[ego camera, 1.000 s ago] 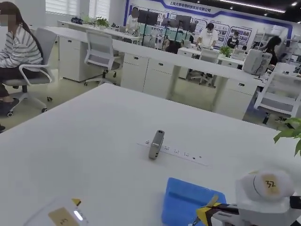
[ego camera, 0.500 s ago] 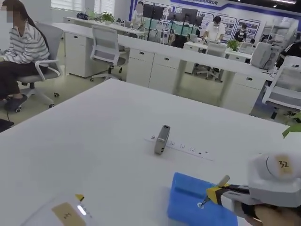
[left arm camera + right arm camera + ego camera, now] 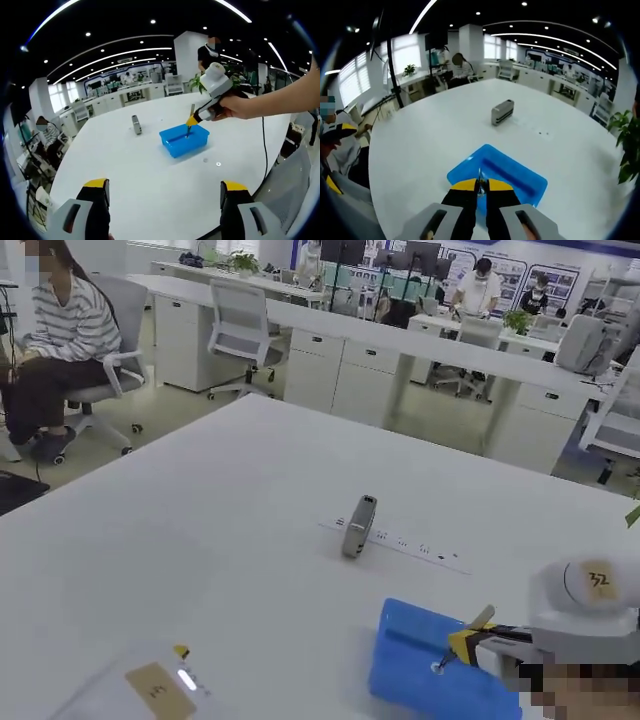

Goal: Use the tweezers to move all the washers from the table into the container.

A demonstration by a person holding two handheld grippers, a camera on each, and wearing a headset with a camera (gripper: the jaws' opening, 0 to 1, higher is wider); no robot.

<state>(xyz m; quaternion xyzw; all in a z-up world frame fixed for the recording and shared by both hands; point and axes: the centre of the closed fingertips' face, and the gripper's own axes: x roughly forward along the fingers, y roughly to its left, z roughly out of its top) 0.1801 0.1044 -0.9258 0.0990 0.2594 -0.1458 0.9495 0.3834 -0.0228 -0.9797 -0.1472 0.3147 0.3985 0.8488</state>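
Observation:
A blue container [image 3: 415,665] sits on the white table [image 3: 230,530]. My right gripper [image 3: 463,645] is shut on thin tweezers [image 3: 452,655] that slope down over the container. A small washer [image 3: 437,668] seems pinched at their tip. In the right gripper view the jaws [image 3: 481,187] are closed on the tweezers above the container [image 3: 507,172]. From the left gripper view, the container [image 3: 184,140] lies ahead with the right gripper [image 3: 192,121] over it, and two washers [image 3: 218,163] lie on the table near it. My left gripper [image 3: 164,187] is open and holds nothing.
A grey device [image 3: 359,526] lies by a flush power strip [image 3: 410,543] beyond the container. The left gripper's body [image 3: 150,690] is low at the near left. Desks, chairs and seated people [image 3: 60,330] are beyond the table's far edge. A plant [image 3: 625,145] stands on the right.
The right gripper has carried the tweezers tip from the container's near edge to over its middle. The head camera has tilted down slightly. The left gripper stays open.

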